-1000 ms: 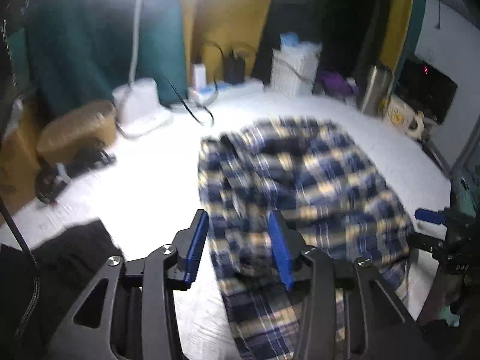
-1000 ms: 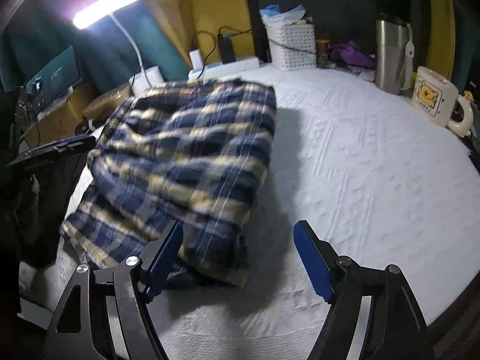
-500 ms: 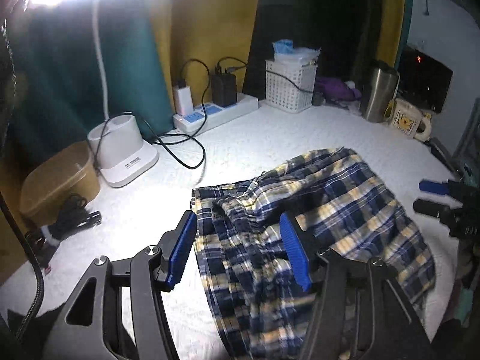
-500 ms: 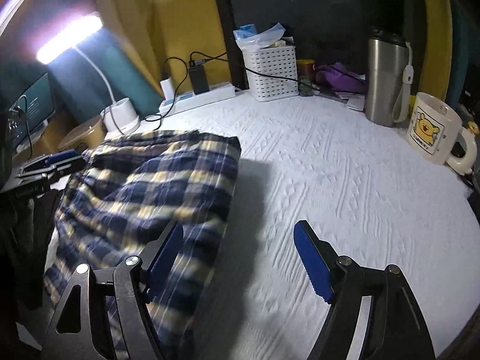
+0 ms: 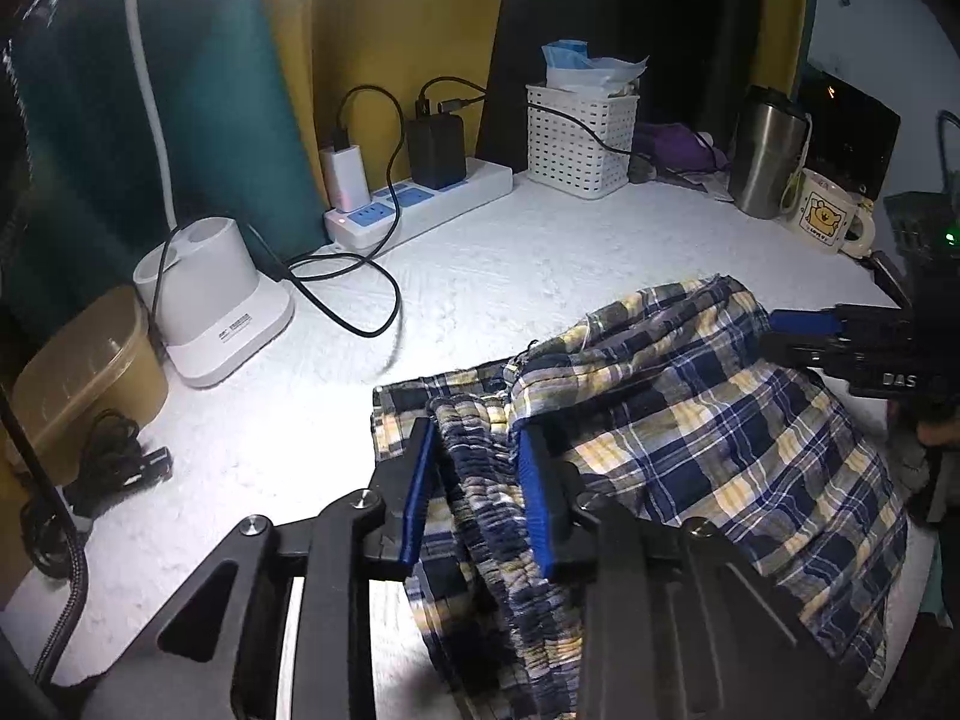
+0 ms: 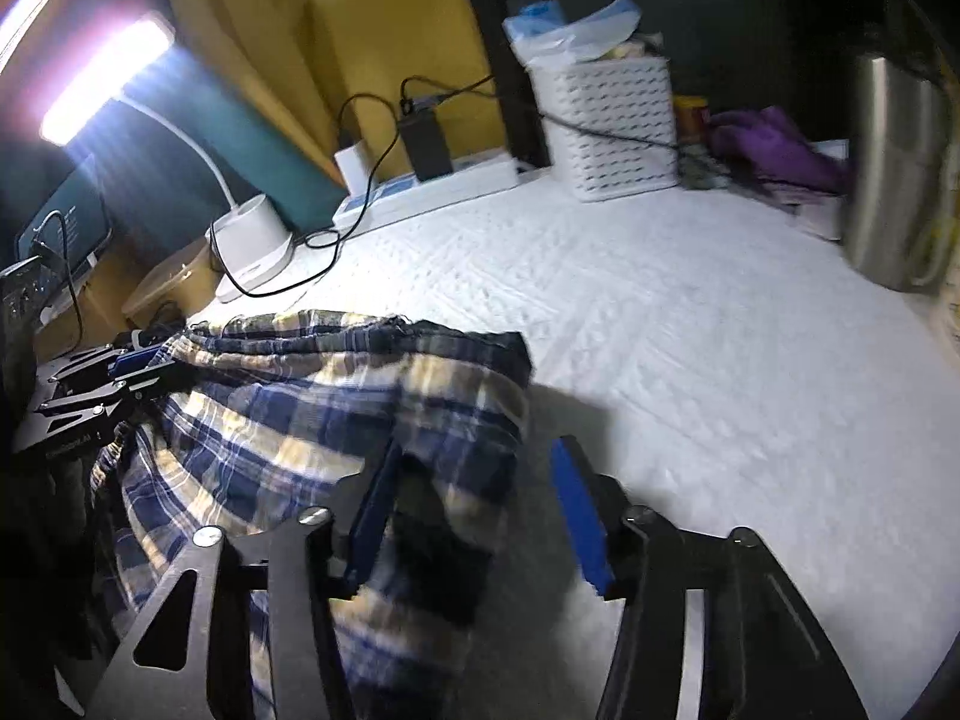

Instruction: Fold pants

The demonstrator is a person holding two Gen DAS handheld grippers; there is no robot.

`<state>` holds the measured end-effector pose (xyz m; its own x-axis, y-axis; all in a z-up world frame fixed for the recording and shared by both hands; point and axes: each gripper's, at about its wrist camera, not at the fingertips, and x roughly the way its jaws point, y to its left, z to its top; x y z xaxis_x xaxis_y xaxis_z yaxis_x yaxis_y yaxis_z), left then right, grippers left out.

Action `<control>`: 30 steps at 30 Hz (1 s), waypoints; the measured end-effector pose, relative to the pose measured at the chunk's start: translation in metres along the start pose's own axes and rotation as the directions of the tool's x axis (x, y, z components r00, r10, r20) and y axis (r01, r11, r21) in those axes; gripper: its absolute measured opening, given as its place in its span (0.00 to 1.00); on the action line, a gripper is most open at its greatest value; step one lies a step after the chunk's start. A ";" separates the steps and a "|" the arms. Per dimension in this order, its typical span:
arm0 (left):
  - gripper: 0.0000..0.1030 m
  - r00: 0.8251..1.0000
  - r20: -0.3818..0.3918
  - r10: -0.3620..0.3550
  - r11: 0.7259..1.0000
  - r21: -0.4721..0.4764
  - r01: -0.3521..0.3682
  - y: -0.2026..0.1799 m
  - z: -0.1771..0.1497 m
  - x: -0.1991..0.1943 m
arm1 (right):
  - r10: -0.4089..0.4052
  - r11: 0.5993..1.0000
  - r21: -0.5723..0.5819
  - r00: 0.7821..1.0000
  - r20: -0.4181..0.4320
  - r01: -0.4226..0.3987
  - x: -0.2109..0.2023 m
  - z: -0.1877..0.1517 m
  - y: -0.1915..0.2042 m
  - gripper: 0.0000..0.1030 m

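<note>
1. I had the left gripper (image 5: pixel 474 486) partly open, its blue pads straddling the gathered elastic waistband (image 5: pixel 480 474) of the blue, yellow and white plaid cotton pants (image 5: pixel 708 438); the pads stood apart from the cloth, so nothing was clamped. I judged this placement suited a pinch at the waistband, the firmest hold for drawing a fold.
2. I held the right gripper (image 6: pixel 474 510) wider open over the pants' (image 6: pixel 312 420) opposite margin; one pad sat over the plaid, the other over bare white quilted table cover (image 6: pixel 690 330). It held nothing. Motion blur hid whether the pad touched the cloth.
3. The pants lay bunched and partly doubled at the near edge of the table cover (image 5: pixel 510 276), between the two grippers. I judged the fold to be unfinished, since the layers were uneven.
4. Containers along the far edge:
   - a white perforated plastic basket (image 5: pixel 579 147) holding a blue-and-white packet;
   - a brushed steel tumbler (image 5: pixel 768 150), contents hidden;
   - a cream ceramic mug with a bear print (image 5: pixel 825 213), contents hidden.
5. At the left edge stood a tan lidded plastic tub (image 5: pixel 84 372), closed, beside the white lamp base (image 5: pixel 210 300).
</note>
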<state>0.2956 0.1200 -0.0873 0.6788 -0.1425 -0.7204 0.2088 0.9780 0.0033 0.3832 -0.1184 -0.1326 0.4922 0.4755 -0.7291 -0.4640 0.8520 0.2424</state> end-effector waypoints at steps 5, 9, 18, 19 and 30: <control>0.25 1.000 -0.008 0.013 1.000 -0.005 -0.013 0.008 0.007 0.012 | -0.036 0.999 -0.020 0.999 -0.022 0.036 0.019 0.008 0.007 0.45; 0.25 0.998 -0.042 0.036 0.999 0.000 -0.036 0.015 0.005 0.030 | -0.067 0.997 -0.036 0.997 -0.031 0.066 0.027 0.011 0.009 0.45; 0.34 0.999 -0.046 -0.009 0.994 -0.105 0.004 0.034 0.002 0.031 | -0.135 0.991 0.013 0.991 0.009 0.135 0.019 0.012 -0.001 0.45; 0.34 0.999 -0.039 -0.014 0.993 -0.116 0.009 0.034 0.002 0.027 | -0.146 0.989 0.017 0.989 0.011 0.145 0.016 0.012 -0.002 0.45; 0.58 0.998 0.066 -0.010 0.980 -0.200 0.023 0.032 0.002 -0.032 | -0.139 0.990 -0.025 0.990 0.006 0.139 -0.028 -0.013 0.026 0.48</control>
<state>0.2819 0.1552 -0.0621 0.7213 -0.1624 -0.6733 0.0798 0.9851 -0.1522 0.3483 -0.1118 -0.1141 0.5567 0.3539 -0.7516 -0.4095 0.9041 0.1223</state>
